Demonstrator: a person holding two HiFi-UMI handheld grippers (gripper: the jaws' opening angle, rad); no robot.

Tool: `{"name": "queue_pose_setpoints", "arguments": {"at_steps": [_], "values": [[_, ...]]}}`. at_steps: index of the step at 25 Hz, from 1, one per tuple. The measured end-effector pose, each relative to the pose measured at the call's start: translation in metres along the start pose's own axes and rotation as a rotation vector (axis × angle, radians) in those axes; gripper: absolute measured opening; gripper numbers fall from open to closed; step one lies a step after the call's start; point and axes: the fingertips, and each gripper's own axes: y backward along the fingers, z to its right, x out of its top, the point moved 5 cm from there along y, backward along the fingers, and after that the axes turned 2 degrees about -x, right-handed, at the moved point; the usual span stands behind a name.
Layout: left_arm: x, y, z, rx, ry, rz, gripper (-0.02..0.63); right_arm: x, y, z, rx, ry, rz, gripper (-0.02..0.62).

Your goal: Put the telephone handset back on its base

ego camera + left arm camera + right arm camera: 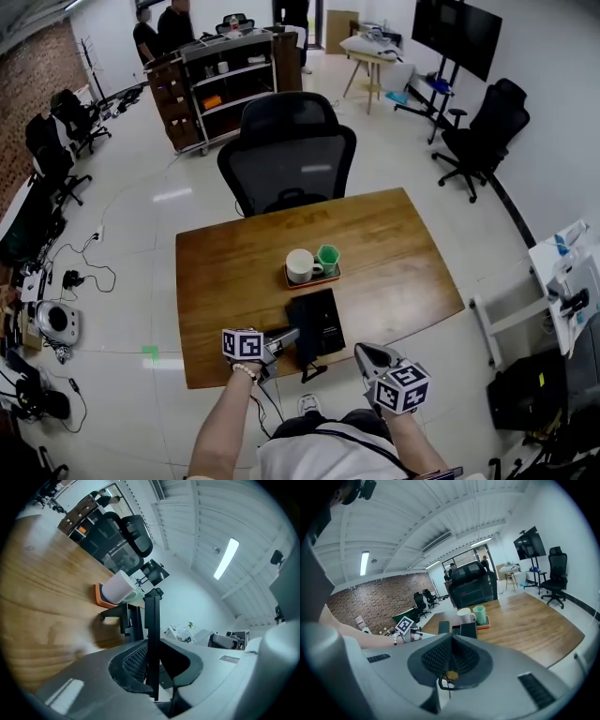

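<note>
Standing edge-on between the jaws of the left gripper (279,343), the telephone handset (151,634) shows as one thin, flat, matte black slab with straight sides. The left gripper is closed on it, jaws part-way apart with the handset filling the gap and the ribbed pad against its side. The handset sits at the near edge of the desk (412,272), just left of the base; from above the two black shapes blur together, so I cannot tell whether they touch.

The right gripper (361,351) hovers off the front edge of the desk, to the right of the base. Its jaws appear closed together, and it holds and touches nothing. Each of the two grippers carries one cube with square markers.

The base (321,321) is one black rectangle lying flat on the wood, close to the near edge and about midway along it.

Just beyond the base is one small orange tray (312,279). It holds two cups side by side: one white mug (300,265) on the left and one green cup (327,258) on the right.

Behind the far edge of the desk stands one black office chair (291,150) with a mesh back, facing the desk.

Farther off, on the pale floor, a dark shelf cart (220,89) stands with people (159,33) behind it. More black office chairs are scattered along the walls.
</note>
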Motion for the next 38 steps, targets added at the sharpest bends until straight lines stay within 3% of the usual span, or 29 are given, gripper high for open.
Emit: {"name": "queue_pose_setpoints", "arguments": {"at_steps": [6, 20, 29, 32, 35, 38], "values": [[-0.001, -0.017, -0.016, -0.044, 0.023, -0.049, 0.067, -0.001, -0.016, 0.0, 0.009, 0.006, -0.011, 0.0], [0.001, -0.036, -0.033, -0.101, 0.089, -0.055, 0.067, -0.003, -0.031, 0.005, 0.01, -0.004, -0.034, 0.0], [-0.001, -0.039, -0.043, -0.096, 0.12, -0.047, 0.067, -0.009, -0.029, 0.008, 0.003, -0.015, -0.047, 0.0], [-0.001, -0.038, -0.047, -0.061, 0.111, -0.047, 0.082, -0.01, -0.028, 0.01, 0.003, -0.019, -0.05, 0.0], [-0.005, -0.035, -0.052, 0.015, 0.087, -0.051, 0.149, -0.011, -0.026, 0.011, 0.008, -0.02, -0.054, 0.0], [-0.006, -0.033, -0.05, 0.102, 0.04, -0.029, 0.16, -0.011, -0.025, 0.011, 0.017, -0.015, -0.059, 0.0]]}}
